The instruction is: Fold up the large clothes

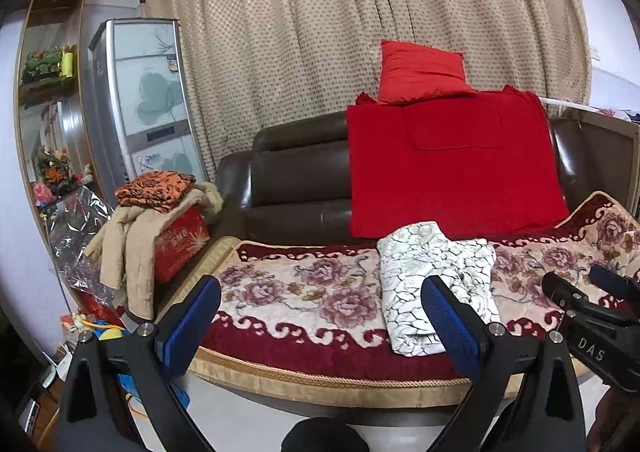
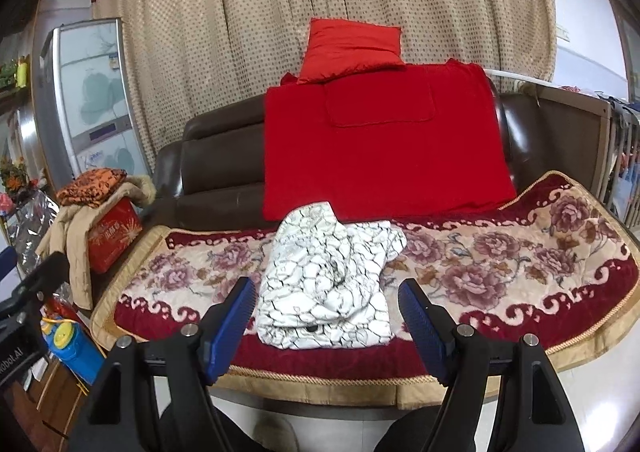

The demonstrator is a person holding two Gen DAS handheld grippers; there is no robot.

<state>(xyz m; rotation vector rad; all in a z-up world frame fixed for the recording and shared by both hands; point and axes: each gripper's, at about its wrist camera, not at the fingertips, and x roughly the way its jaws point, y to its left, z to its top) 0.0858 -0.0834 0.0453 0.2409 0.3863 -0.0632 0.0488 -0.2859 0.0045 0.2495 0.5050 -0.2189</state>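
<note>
A white garment with a black crackle pattern [image 1: 424, 276] lies folded in a rough bundle on the floral sofa cover [image 1: 304, 292]; it also shows in the right wrist view [image 2: 328, 284]. My left gripper [image 1: 320, 316] is open and empty, held in front of the sofa's edge, with the garment behind its right finger. My right gripper [image 2: 326, 316] is open and empty, with the garment's near edge between its fingers but beyond them. The right gripper's body [image 1: 592, 316] shows at the right in the left wrist view.
A red blanket [image 2: 380, 148] and a red pillow [image 2: 352, 48] rest on the brown sofa back [image 2: 216, 164]. A red box [image 1: 180, 244] with a beige coat and orange cloth stands left of the sofa. A tall cabinet [image 1: 144, 100] and clutter stand at the left.
</note>
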